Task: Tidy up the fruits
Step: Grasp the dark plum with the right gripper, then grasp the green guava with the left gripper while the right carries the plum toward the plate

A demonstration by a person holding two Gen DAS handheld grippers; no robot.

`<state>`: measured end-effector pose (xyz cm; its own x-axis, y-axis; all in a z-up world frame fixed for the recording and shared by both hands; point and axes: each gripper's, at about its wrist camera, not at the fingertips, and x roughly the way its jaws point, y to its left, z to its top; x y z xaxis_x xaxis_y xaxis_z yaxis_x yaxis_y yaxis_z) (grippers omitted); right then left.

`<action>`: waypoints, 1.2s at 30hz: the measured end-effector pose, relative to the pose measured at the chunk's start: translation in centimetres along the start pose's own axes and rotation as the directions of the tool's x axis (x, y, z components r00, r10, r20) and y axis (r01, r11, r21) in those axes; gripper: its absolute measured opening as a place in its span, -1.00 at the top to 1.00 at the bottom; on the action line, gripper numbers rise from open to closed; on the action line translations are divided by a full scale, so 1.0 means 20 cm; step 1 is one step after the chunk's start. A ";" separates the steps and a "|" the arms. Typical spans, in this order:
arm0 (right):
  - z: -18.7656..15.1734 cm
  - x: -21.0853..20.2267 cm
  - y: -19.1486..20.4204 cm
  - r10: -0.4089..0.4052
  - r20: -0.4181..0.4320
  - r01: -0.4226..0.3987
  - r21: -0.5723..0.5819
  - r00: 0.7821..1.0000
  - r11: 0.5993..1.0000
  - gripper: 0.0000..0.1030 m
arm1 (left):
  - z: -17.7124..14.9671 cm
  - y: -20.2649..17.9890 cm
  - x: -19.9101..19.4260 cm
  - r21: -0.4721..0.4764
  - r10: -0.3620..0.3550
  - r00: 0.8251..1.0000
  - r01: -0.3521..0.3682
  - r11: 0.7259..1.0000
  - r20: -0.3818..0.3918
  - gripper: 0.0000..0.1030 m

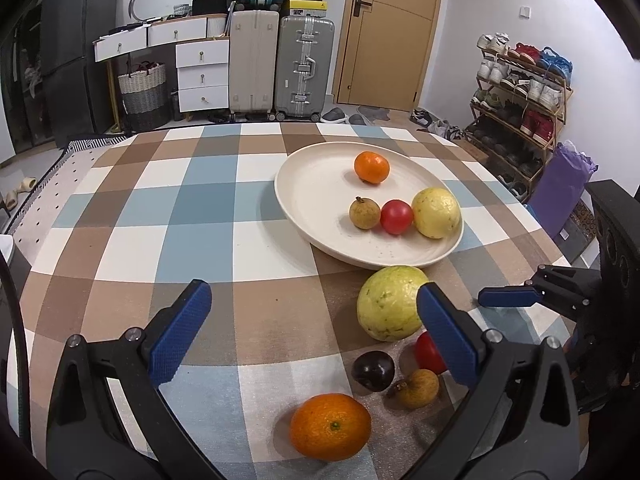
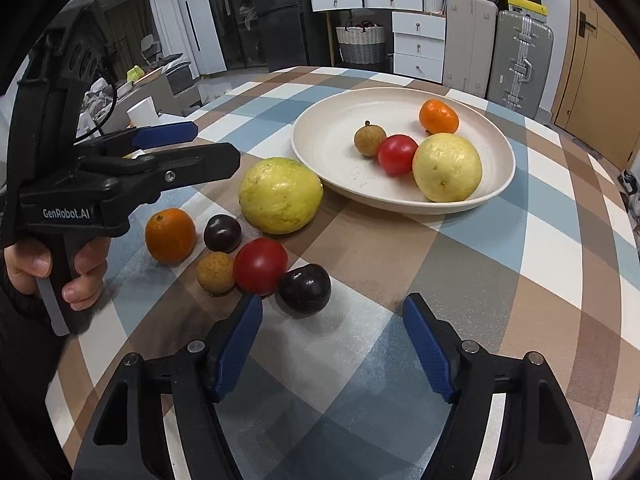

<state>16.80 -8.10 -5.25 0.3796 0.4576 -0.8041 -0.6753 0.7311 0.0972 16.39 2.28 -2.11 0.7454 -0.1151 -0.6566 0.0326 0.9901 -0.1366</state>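
Note:
A cream plate (image 1: 316, 184) (image 2: 332, 136) holds an orange (image 1: 371, 167), a longan (image 1: 364, 213), a red tomato (image 1: 396, 217) and a yellow guava (image 1: 436, 212). On the cloth in front lie a big yellow guava (image 1: 390, 303) (image 2: 280, 195), an orange (image 1: 330, 426) (image 2: 170, 234), a dark plum (image 1: 373, 370) (image 2: 222, 233), a longan (image 1: 418, 388) (image 2: 215, 273), a red tomato (image 1: 428, 354) (image 2: 260, 266) and a second dark plum (image 2: 305, 288). My left gripper (image 1: 316, 334) is open and empty above the loose fruit. My right gripper (image 2: 332, 344) is open and empty, just short of the second plum.
The round table has a checked cloth (image 1: 200, 216). Beyond its far edge stand suitcases (image 1: 304, 68), white drawers (image 1: 202, 76) and a door (image 1: 392, 32). A shoe rack (image 1: 520, 92) stands to the right. The right gripper's finger (image 1: 508, 297) shows in the left wrist view.

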 end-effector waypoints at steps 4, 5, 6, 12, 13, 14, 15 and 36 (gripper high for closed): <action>0.00 0.00 0.01 -0.032 0.008 0.032 -0.012 0.999 0.999 -0.28 | 0.00 0.00 0.00 0.004 0.002 1.000 -0.002 1.000 0.003 -0.99; 0.00 0.00 0.01 -0.033 0.010 0.033 -0.011 0.999 0.999 -0.26 | 0.00 0.00 0.00 0.003 0.002 1.000 -0.002 1.000 0.002 -0.99; 0.00 -0.01 0.01 -0.029 0.013 0.030 -0.010 0.999 1.000 -0.19 | 0.00 0.00 -0.01 0.000 0.002 1.000 -0.002 1.000 0.001 -0.99; 0.00 -0.01 0.06 0.008 0.024 -0.007 -0.047 1.000 0.999 0.36 | -0.01 -0.01 0.00 0.002 0.003 1.000 -0.003 1.000 -0.002 -0.99; 0.00 -0.01 0.07 0.011 0.023 -0.009 -0.056 1.000 0.998 0.40 | -0.01 -0.01 0.00 0.002 0.004 1.000 -0.004 1.000 -0.005 -0.99; 0.00 0.00 0.08 0.010 0.023 -0.008 -0.064 1.000 0.998 0.41 | -0.01 -0.01 0.00 0.002 0.004 1.000 -0.004 1.000 -0.008 -0.99; 0.00 -0.01 0.08 0.012 0.024 -0.010 -0.065 1.000 0.998 0.44 | -0.01 -0.01 0.01 0.002 0.002 1.000 -0.002 1.000 -0.009 -0.99; 0.05 -0.15 -0.13 -0.033 0.194 0.004 0.145 0.980 0.989 0.47 | -0.02 -0.13 0.12 0.027 -0.086 0.992 0.089 0.996 -0.093 -0.93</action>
<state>18.03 -10.91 -2.43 0.5172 0.5229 -0.6776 -0.5747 0.7988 0.1778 17.76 -0.51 -3.61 0.6744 -0.2070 -0.7088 0.1171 0.9777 -0.1741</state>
